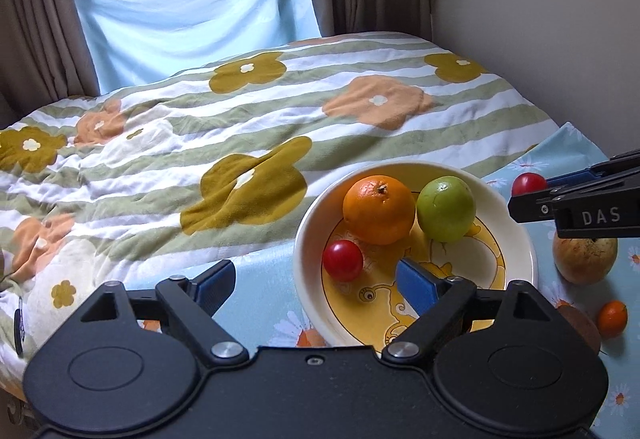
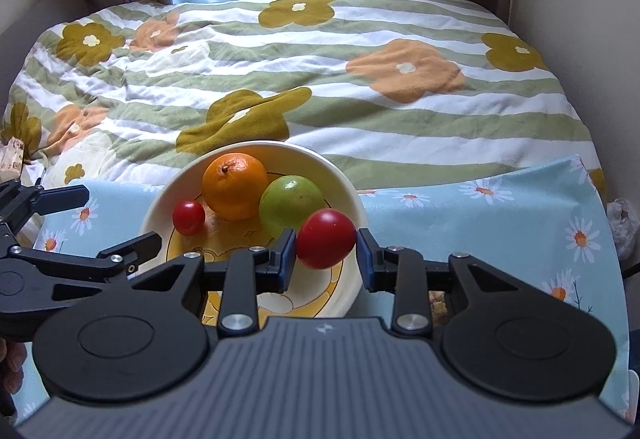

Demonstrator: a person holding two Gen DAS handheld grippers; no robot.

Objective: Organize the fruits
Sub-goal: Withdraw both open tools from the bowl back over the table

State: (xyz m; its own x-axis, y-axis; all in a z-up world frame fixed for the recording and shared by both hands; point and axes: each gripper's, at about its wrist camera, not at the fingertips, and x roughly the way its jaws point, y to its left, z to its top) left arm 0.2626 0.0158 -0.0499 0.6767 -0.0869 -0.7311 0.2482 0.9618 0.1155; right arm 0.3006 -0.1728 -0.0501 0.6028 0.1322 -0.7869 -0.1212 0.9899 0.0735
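Above the cream ceramic bowl (image 2: 352, 195) rim, your right gripper (image 2: 326, 253) pinches a round red tomato (image 2: 325, 239), ready to drop; your left gripper (image 1: 316, 281) hangs spread, empty, clearing room.

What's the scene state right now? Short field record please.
surface: daisy-print cloth beside a bed
bowl: holds orange, green fruit, small red fruit
left gripper: jaws open, nothing between them, over the bowl's near side
right gripper: jaws shut on larger red fruit, at the bowl's rim
outside bowl: yellowish fruit, small orange fruit
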